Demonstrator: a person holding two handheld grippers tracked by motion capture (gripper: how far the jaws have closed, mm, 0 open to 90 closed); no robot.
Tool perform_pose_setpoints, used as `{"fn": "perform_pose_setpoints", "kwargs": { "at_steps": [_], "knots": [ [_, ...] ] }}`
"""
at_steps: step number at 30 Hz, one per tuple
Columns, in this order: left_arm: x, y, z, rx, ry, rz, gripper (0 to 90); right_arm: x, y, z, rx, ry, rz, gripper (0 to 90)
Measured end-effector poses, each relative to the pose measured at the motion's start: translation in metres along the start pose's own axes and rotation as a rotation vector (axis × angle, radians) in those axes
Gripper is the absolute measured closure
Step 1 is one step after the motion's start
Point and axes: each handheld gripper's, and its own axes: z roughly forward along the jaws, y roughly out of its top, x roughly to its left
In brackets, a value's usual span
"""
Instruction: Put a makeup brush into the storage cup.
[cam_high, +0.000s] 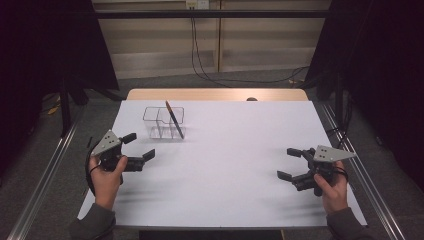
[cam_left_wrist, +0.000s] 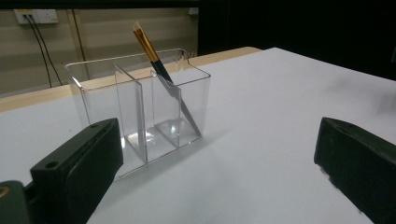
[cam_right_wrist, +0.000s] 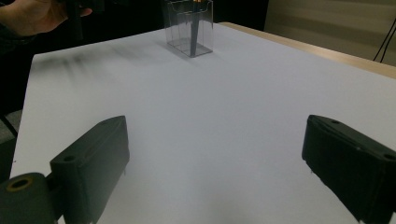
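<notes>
The paintbrush (cam_high: 174, 119) stands tilted in a clear acrylic organiser (cam_high: 163, 122) at the far left of the worktop (cam_high: 225, 150), its dark handle down in the organiser's right-hand compartment and its gold ferrule and pale bristles leaning out past the rim. In the left gripper view the paintbrush (cam_left_wrist: 161, 70) rests against an inner wall of the organiser (cam_left_wrist: 140, 107), whose other compartments look empty.

The left gripper (cam_high: 136, 150) hovers just near of the organiser, jaws spread wide and holding nothing, aimed toward it. The right gripper (cam_high: 295, 164) sits well apart at the near right of the worktop, also wide open and empty; from its own view the organiser (cam_right_wrist: 189, 28) is far off, with the person's left hand (cam_right_wrist: 32, 16) beside it.

As I judge it, the work is at the approach: the left gripper is lining up on the organiser and paintbrush, and nothing is grasped yet. The next move would call for bringing the jaws forward and up to the exposed upper part of the handle, closing on it above the rim, then lifting along the brush's tilt so the light organiser is not dragged or tipped.

The worktop is a plain white sheet over a wooden table, its tan edge showing at the far side. Beyond are dark curtains, pale wall panels, a wall socket (cam_high: 196, 4) with a black cable (cam_high: 197, 50) hanging down, and metal rails along both sides.
</notes>
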Motion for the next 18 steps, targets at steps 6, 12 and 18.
{"fn": "perform_pose_setpoints", "kwargs": {
  "at_steps": [6, 12, 18],
  "knots": [
    [0.000, -0.001, -0.003, 0.000, -0.013, 0.015, 1.0, 0.000, -0.003, -0.003, 0.004, -0.005, 0.005, 7.2],
    [-0.002, -0.003, -0.006, 0.012, -0.006, 0.021, 0.9, -0.002, -0.006, -0.009, 0.002, -0.012, 0.017, 7.2],
    [-0.002, -0.006, -0.009, 0.015, -0.009, 0.014, 0.9, -0.003, -0.007, -0.011, 0.001, -0.017, 0.016, 7.2]
  ]
}}
